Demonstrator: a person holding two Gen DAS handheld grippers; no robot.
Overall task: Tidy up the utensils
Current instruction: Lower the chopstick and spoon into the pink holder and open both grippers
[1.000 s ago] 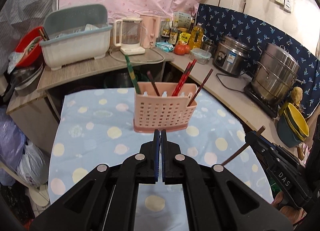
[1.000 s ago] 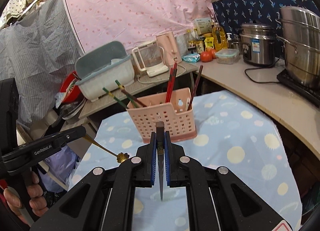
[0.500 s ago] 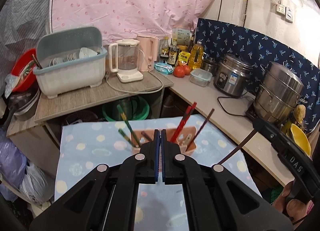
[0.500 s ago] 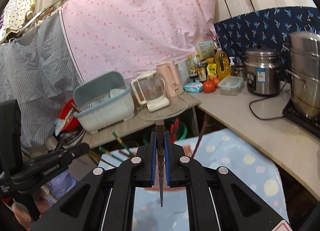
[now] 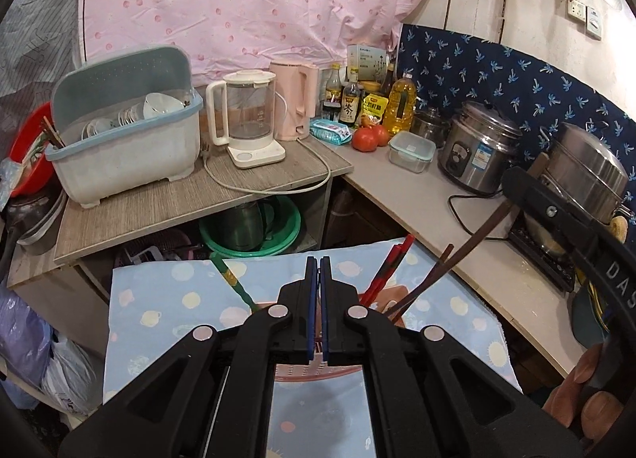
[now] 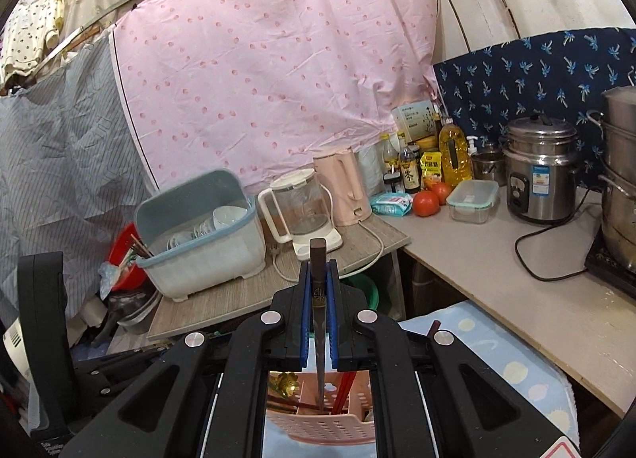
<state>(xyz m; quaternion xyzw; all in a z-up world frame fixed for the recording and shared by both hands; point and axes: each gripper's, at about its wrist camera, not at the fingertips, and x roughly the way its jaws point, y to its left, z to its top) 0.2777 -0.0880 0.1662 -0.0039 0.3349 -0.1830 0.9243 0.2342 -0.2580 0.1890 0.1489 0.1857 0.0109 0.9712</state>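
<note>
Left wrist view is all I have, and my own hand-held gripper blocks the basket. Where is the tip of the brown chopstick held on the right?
Observer: The right hand-held gripper is shut on the brown chopstick, and its tip is down inside the pink basket.
Operator: What is next to it in there?
Observer: In the right wrist view, the red chopsticks stand just to its right.
Operator: And on the other side?
Observer: A gold flower-shaped utensil end shows at the basket's left.

A pink perforated utensil basket (image 6: 330,422) sits at lower centre, holding red chopsticks (image 5: 383,273), a green-handled utensil (image 5: 232,285) and a dark brown chopstick (image 6: 319,323) standing upright, tip inside.
</note>
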